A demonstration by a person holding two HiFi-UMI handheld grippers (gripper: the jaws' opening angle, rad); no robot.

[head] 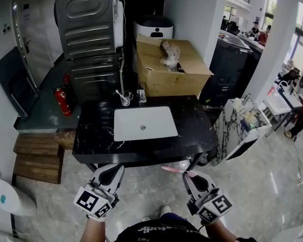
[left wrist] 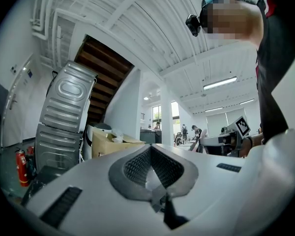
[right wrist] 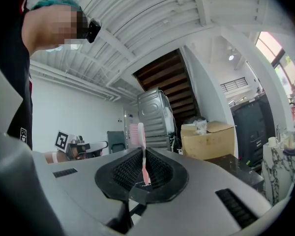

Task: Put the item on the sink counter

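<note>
The pink toothbrush (right wrist: 142, 154) is pinched by its handle in the right tongs (right wrist: 143, 167), whose pads are closed on it. Its bristle end sticks out past the tips. From the head view the toothbrush (head: 175, 170) lies crosswise, its long axis roughly along the front edge of the worktop (head: 194, 119), with the free end pointing toward the person's left. It hangs over the floor, just short of that front edge and not yet above the black stone.

The worktop lies straight ahead of the right tongs (head: 190, 177), with the white basin (head: 144, 123) set in its middle. Bare stone to the right of the basin looks like the nearest landing spot, so a short forward reach should do.

The left tongs (head: 111, 173) are closed on nothing and held level with the right.

A cup (head: 125, 99) and a cardboard box (head: 171, 67) stand at the back.
</note>
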